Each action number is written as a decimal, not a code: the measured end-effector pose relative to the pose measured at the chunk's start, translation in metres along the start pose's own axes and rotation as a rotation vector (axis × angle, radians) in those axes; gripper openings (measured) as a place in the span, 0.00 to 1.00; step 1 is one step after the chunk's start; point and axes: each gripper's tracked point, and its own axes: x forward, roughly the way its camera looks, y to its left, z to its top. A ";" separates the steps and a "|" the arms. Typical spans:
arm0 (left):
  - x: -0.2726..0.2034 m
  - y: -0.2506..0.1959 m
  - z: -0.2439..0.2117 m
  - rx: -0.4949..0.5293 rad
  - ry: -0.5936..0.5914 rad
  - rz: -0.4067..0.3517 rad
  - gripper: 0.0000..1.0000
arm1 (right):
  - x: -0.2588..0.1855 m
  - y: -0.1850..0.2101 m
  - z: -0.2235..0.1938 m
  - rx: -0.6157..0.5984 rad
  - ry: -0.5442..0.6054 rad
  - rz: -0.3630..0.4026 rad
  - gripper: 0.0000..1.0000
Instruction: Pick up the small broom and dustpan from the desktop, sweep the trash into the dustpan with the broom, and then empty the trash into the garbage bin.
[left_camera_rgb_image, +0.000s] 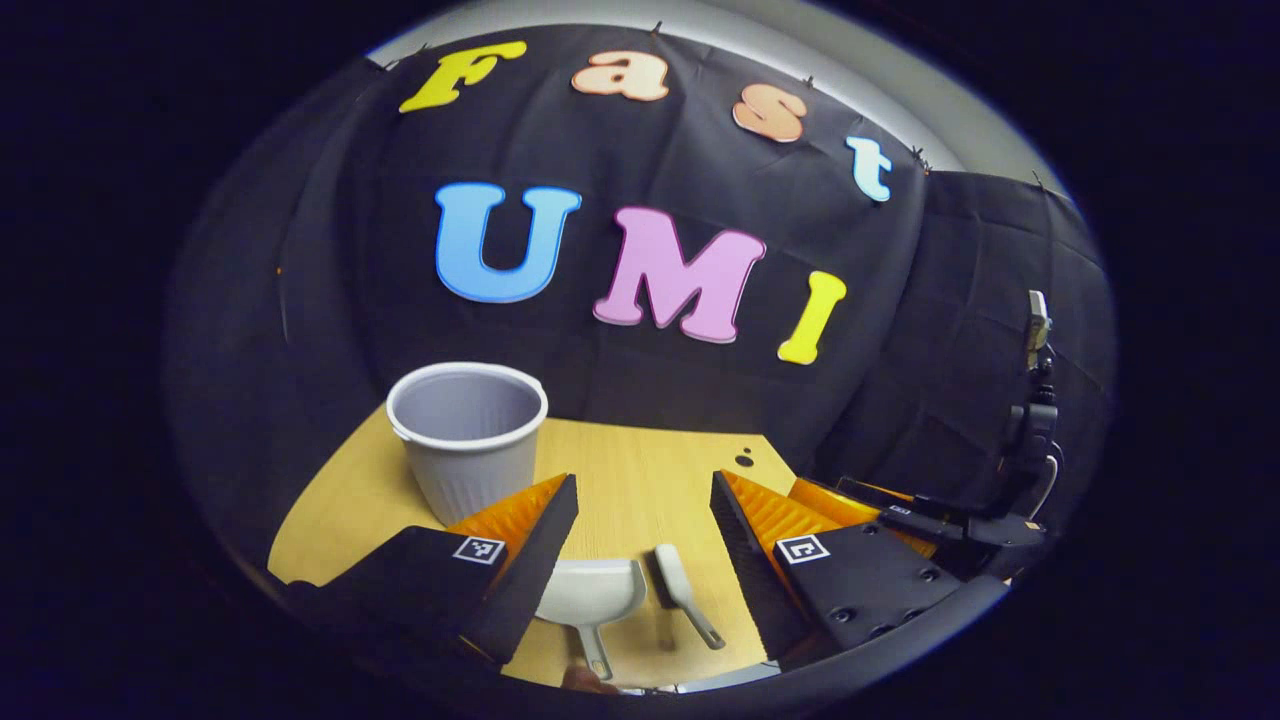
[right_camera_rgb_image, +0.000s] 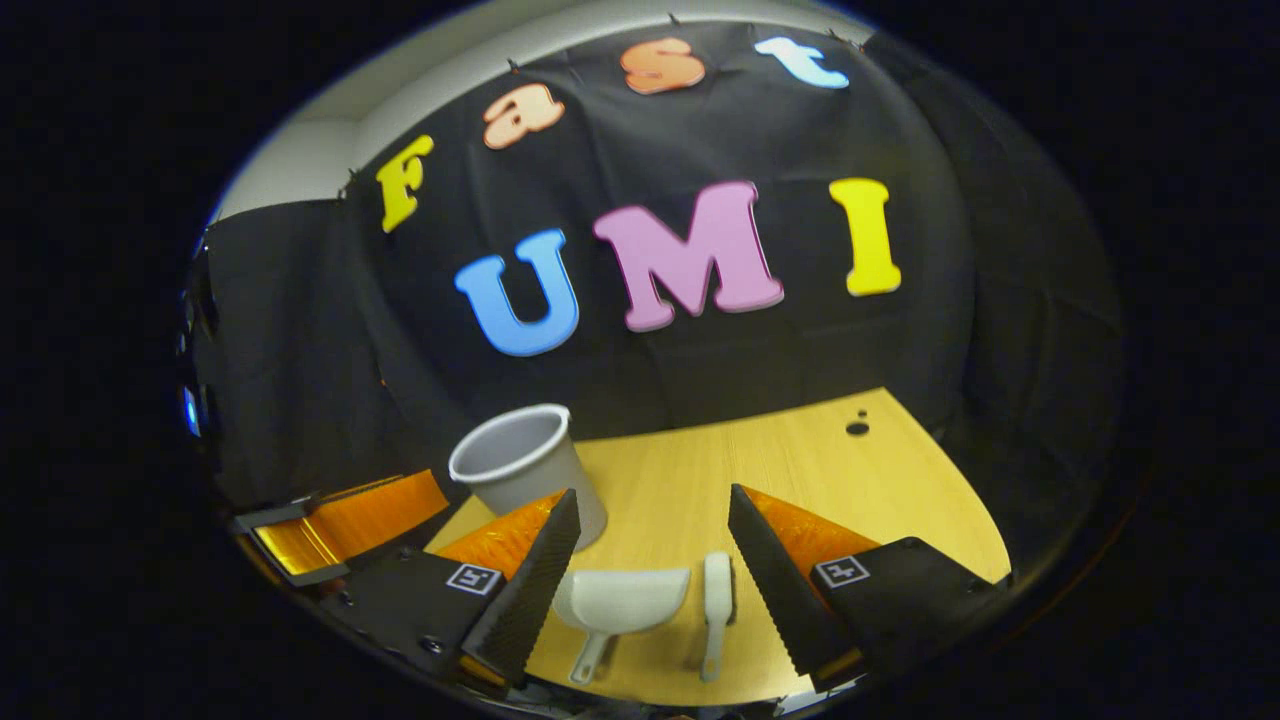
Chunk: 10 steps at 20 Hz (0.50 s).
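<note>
Left gripper (left_camera_rgb_image: 640, 545) spread wide, holding nothing; right gripper (right_camera_rgb_image: 650, 560) likewise. Pale dustpan (left_camera_rgb_image: 592, 592) and small broom (left_camera_rgb_image: 680, 590) lie side by side, lower centre, on wooden desktop (left_camera_rgb_image: 640, 470). Ribbed grey bin (left_camera_rgb_image: 467, 437) stands upright, left of centre. Left gripper view catches black stand (left_camera_rgb_image: 1030, 440) at right edge.

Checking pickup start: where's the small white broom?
In the left gripper view, the small white broom lies on the wooden desktop, just right of the white dustpan.

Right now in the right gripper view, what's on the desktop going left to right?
Garbage bin → dustpan → small broom → two dark holes in the desktop.
</note>
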 end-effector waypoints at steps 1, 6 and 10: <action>0.000 -0.003 -0.003 0.007 -0.059 0.014 0.81 | -0.005 0.006 0.010 -0.023 -0.056 0.012 0.97; -0.003 -0.006 0.005 0.010 -0.326 0.113 0.78 | -0.025 0.034 0.043 -0.075 -0.193 0.071 0.97; 0.007 -0.010 -0.004 0.041 -0.372 0.162 0.78 | -0.014 0.056 0.073 -0.115 -0.316 0.098 0.96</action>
